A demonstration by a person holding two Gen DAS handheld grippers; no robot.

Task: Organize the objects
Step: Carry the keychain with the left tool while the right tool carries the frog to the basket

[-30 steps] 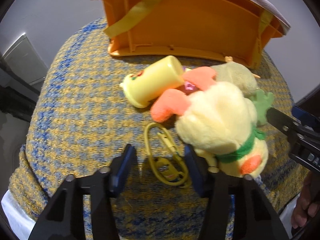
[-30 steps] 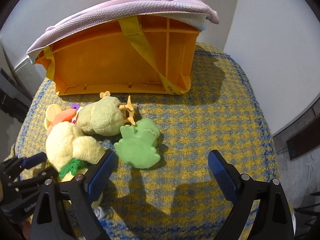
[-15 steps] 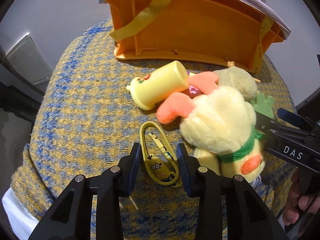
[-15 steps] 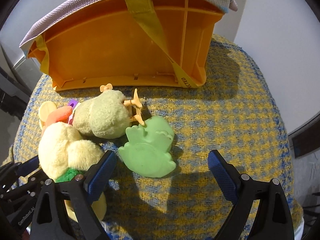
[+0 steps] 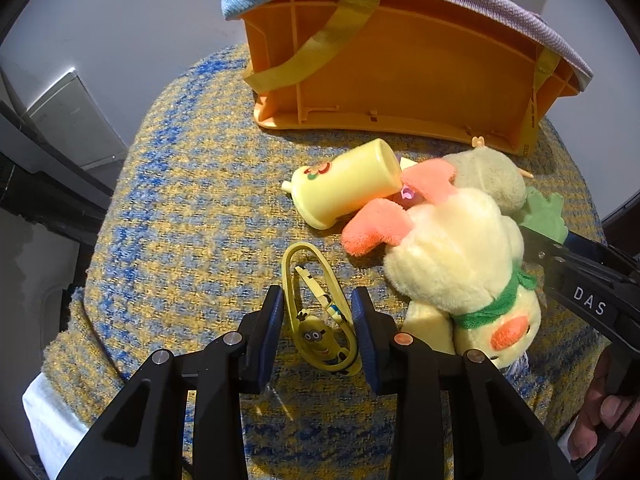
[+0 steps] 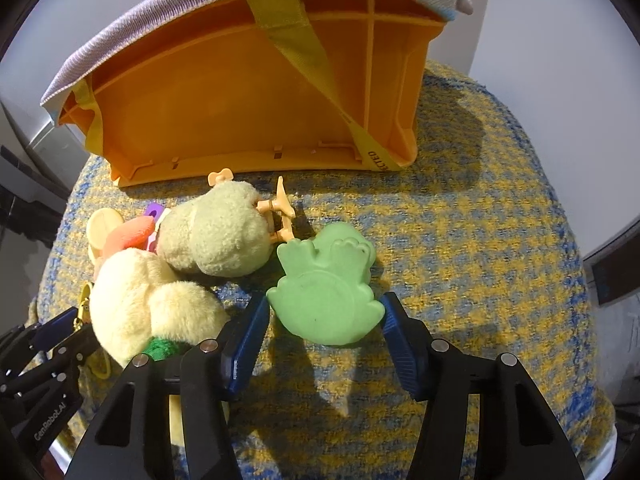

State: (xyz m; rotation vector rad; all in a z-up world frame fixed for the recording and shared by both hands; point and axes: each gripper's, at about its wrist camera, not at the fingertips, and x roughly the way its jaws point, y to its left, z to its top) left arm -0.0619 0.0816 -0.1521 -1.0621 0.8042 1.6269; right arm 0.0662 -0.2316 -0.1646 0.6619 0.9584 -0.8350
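Note:
In the left wrist view my left gripper (image 5: 318, 330) has its jaws closed against both sides of a yellow minion keychain (image 5: 320, 322) lying on the blue-and-yellow woven cloth (image 5: 180, 216). In the right wrist view my right gripper (image 6: 324, 334) has its pads on either side of a green frog toy (image 6: 326, 284), close to it; contact is unclear. A yellow plush duck (image 5: 456, 264) with orange feet, a pale green plush (image 6: 216, 236) and a yellow cup (image 5: 348, 188) lie between them. An orange bin (image 6: 256, 96) stands behind.
A lilac cloth (image 6: 224, 4) covers the orange bin's top and yellow straps hang down its side. A small peach plastic piece (image 6: 280, 212) lies beside the frog. The cloth-covered surface drops off at the left and right edges. Grey walls are behind.
My left gripper has closed from wide open onto the minion keychain. My right gripper has moved forward and narrowed around the green frog toy.

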